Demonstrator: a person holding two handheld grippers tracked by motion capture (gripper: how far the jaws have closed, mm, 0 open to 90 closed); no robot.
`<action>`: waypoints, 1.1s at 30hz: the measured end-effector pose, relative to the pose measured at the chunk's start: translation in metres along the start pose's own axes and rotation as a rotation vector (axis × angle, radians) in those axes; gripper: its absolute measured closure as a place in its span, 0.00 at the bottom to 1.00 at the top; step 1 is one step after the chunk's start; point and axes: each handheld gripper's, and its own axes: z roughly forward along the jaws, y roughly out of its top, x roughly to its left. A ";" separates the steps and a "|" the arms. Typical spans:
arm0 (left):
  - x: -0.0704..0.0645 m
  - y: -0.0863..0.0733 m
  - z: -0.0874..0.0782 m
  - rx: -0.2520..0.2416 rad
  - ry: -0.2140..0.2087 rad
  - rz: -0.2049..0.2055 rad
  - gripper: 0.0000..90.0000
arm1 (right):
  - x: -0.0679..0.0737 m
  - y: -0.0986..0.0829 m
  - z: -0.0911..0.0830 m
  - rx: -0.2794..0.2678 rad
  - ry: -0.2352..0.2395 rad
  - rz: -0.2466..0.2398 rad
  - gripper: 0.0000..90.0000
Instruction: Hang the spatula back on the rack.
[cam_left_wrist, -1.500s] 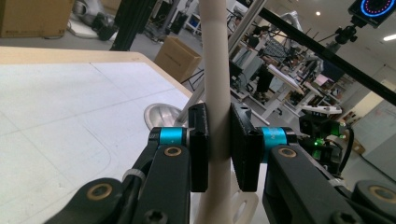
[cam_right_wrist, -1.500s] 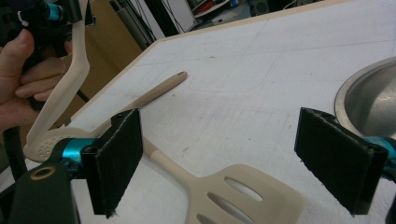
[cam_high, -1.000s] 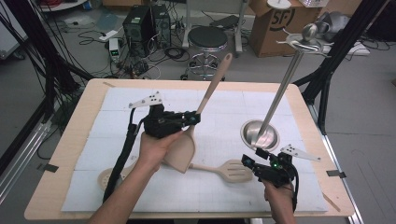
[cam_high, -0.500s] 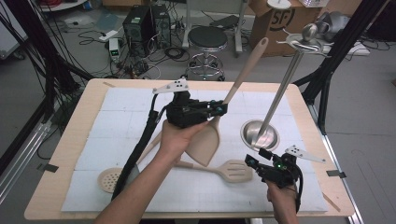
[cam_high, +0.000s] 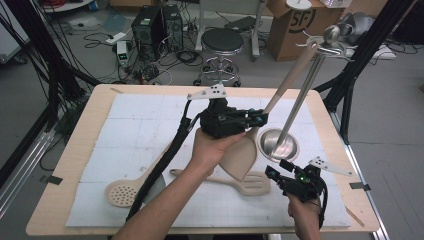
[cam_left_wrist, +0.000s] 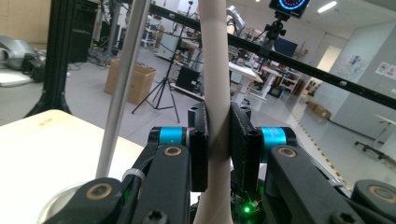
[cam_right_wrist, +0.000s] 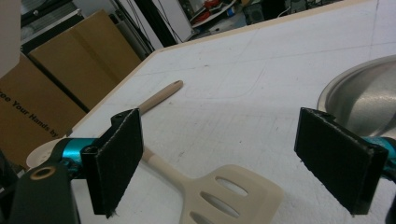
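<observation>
My left gripper (cam_high: 256, 119) is shut on the handle of a beige solid spoon (cam_high: 240, 156) and holds it off the table, tilted. The handle's far end reaches up beside the hooks (cam_high: 327, 48) at the top of a metal rack stand (cam_high: 300, 97). In the left gripper view the jaws (cam_left_wrist: 218, 126) clamp the beige handle (cam_left_wrist: 215, 70), with the stand's pole (cam_left_wrist: 123, 79) just to the left. My right gripper (cam_high: 273, 173) is open low over the mat; its pads (cam_right_wrist: 119, 156) straddle the head of a beige slotted spatula (cam_right_wrist: 231, 196) lying flat (cam_high: 247, 183).
The stand's round steel base (cam_high: 278, 145) sits on the white mat (cam_high: 135, 125) right of centre and shows at the right gripper view's edge (cam_right_wrist: 369, 95). A perforated beige skimmer (cam_high: 122, 192) lies at the front left. The left gripper's black cable (cam_high: 160, 165) trails across the mat.
My left gripper has lifted the solid spoon higher and moved it right, bringing the handle's end up to the stand's hooks. The right gripper has barely moved.
</observation>
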 end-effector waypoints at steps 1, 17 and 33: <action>0.000 -0.001 0.002 0.003 0.000 0.003 0.88 | 0.000 0.000 0.000 -0.001 -0.001 0.001 0.17; -0.001 -0.012 0.014 0.003 -0.034 -0.028 0.88 | -0.005 -0.002 -0.010 -0.019 -0.022 0.008 0.17; 0.001 -0.020 0.021 0.034 0.022 0.012 0.87 | -0.005 -0.002 -0.013 -0.020 -0.024 0.017 0.17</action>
